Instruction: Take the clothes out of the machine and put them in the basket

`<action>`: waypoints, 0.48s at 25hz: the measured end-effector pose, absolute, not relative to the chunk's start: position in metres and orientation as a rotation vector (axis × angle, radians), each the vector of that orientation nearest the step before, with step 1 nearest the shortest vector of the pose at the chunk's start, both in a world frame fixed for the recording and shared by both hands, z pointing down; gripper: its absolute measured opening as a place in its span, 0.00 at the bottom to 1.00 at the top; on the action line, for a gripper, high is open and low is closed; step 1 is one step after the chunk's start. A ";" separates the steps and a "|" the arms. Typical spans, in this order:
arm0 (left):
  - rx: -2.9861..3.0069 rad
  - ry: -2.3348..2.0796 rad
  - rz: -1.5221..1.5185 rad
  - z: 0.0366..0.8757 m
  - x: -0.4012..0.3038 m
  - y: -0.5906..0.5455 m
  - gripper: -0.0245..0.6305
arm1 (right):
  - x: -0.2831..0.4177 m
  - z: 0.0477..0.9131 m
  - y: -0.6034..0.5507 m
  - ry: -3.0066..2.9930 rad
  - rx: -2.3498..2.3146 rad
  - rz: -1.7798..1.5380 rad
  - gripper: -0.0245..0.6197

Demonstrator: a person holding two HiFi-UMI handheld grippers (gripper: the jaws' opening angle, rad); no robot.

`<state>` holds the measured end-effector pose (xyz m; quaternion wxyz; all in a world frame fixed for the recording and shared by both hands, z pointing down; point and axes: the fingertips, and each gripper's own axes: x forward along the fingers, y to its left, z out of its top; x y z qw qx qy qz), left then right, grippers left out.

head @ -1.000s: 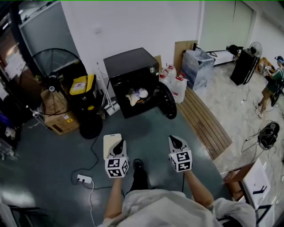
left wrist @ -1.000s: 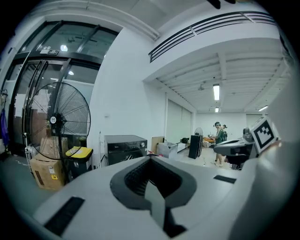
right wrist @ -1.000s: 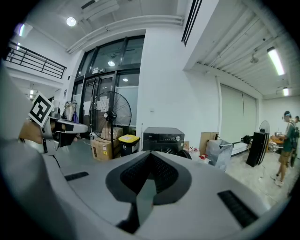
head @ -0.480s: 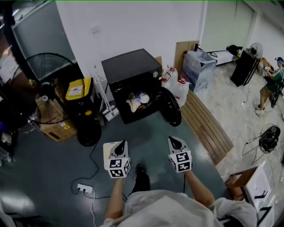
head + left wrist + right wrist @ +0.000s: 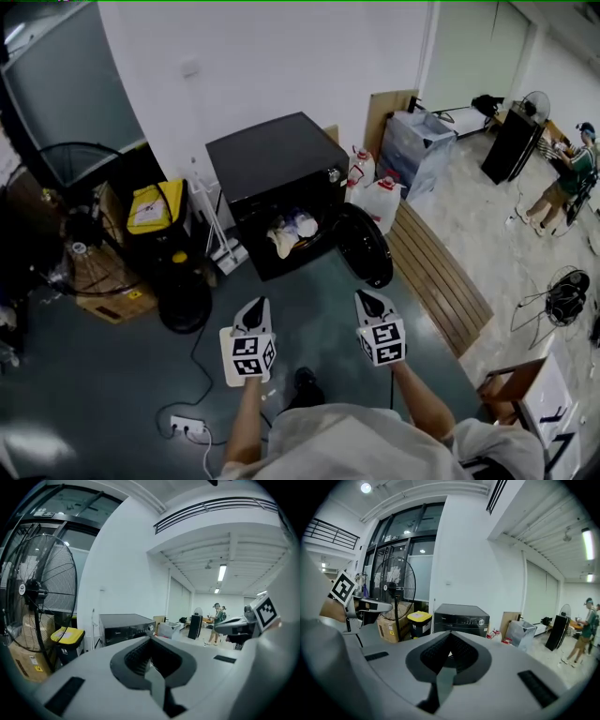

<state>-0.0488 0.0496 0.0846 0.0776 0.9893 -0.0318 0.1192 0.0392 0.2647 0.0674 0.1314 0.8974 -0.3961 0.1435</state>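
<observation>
Head view only: the black box-shaped washing machine (image 5: 277,167) has its round dark door (image 5: 367,246) swung open to its right. The pale crumpled clothes (image 5: 290,229) are still inside, at the drum mouth. That view also shows a white power strip (image 5: 187,427) on the dark floor well in front of the machine and a slatted wooden platform (image 5: 437,274) to the machine's right. Gripper views only: the silver knob (image 5: 481,621) on the machine's front control strip, a ceiling strip light (image 5: 587,543) and tall glass doors (image 5: 403,541) off the machine's left side. The drum opening is hidden there behind the gripper bodies. A round black floor fan (image 5: 33,591) and a yellow-lidded black bin (image 5: 68,636) stand left of the machine and show in all views. Versus a second ago, the machine sits larger and lower in the head view, nearer both grippers, with the fan pushed further toward the left edge. The grippers keep the same side-by-side pose. Now the left gripper (image 5: 256,308) hangs in front of the machine with its jaws pressed together, nothing between them, touching nothing. The right gripper (image 5: 365,300) is near it on the door side, jaws likewise pressed together and empty. Both are well apart from the clothes.
</observation>
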 end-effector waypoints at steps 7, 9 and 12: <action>2.958 -0.038 0.371 0.093 0.010 -0.001 0.07 | 0.089 0.075 0.214 -1.108 2.606 0.437 0.07; 2.954 -0.022 0.375 0.096 0.023 -0.012 0.07 | 0.099 0.078 0.201 -1.103 2.609 0.443 0.07; 2.961 -0.010 0.373 0.096 0.043 -0.027 0.07 | 0.114 0.080 0.186 -1.099 2.610 0.454 0.07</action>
